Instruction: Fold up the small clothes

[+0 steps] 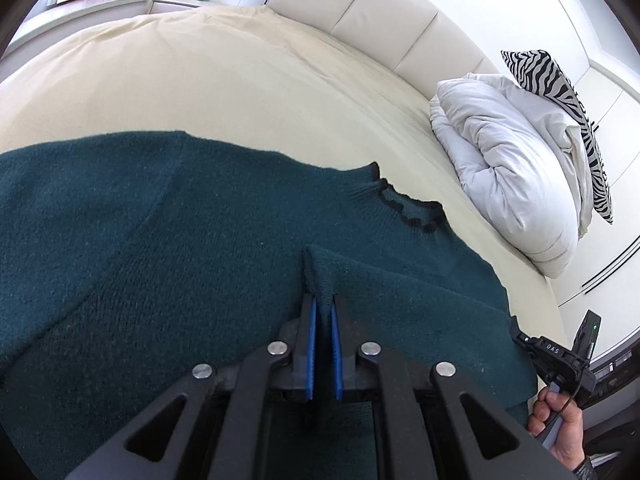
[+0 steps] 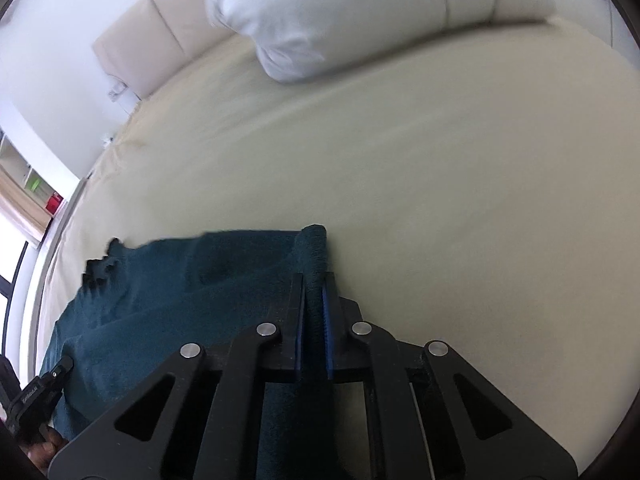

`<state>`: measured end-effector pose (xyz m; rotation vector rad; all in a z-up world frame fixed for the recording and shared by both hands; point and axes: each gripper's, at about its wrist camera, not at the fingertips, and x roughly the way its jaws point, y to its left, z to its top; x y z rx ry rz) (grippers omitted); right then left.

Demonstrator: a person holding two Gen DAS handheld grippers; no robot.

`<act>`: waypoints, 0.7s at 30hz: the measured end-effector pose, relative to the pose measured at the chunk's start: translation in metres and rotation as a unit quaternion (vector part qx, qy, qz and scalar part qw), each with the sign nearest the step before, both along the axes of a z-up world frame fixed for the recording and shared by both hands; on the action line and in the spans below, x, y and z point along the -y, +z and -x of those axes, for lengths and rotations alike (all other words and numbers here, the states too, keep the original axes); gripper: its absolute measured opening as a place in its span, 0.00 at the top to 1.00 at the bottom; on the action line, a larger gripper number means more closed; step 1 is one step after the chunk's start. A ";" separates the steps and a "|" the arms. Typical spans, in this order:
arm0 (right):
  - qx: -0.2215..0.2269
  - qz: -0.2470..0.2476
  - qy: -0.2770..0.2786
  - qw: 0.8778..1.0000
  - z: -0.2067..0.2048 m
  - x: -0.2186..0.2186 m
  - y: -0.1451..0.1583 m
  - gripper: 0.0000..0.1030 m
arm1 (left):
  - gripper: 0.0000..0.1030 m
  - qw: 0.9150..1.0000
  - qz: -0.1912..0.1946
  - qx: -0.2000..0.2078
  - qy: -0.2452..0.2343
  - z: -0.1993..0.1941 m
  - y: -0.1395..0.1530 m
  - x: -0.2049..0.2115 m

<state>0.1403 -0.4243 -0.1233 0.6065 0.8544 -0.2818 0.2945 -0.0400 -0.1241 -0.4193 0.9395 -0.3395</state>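
Note:
A dark teal knitted sweater [image 1: 140, 240] with a black frilled collar [image 1: 416, 210] lies spread on the cream bed. My left gripper [image 1: 323, 300] is shut on a pinched ridge of the sweater's fabric near its middle. In the right wrist view the same sweater [image 2: 160, 288] lies at the lower left, and my right gripper [image 2: 314, 280] is shut on a raised fold of its edge. The right gripper's body and the hand holding it [image 1: 560, 420] show at the lower right of the left wrist view.
The cream bedsheet [image 1: 240, 80] stretches beyond the sweater. A bunched white duvet [image 1: 508, 160] and a zebra-print pillow [image 1: 560, 92] lie at the right by the padded headboard [image 1: 380, 8]. A white nightstand [image 1: 172, 2] stands at the far left corner.

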 end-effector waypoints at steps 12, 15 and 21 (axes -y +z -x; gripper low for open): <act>0.016 0.076 0.026 0.997 0.074 -0.040 0.061 0.45 | 0.90 1.000 0.000 0.003 -0.005 0.007 0.000 -0.002; -0.049 0.125 0.079 0.988 0.068 -0.063 0.037 0.62 | 0.90 1.000 -0.005 0.002 -0.006 0.006 0.001 -0.001; -0.032 0.089 0.051 0.994 0.088 -0.056 0.029 0.85 | 0.91 1.000 -0.006 0.004 0.000 0.011 0.002 -0.002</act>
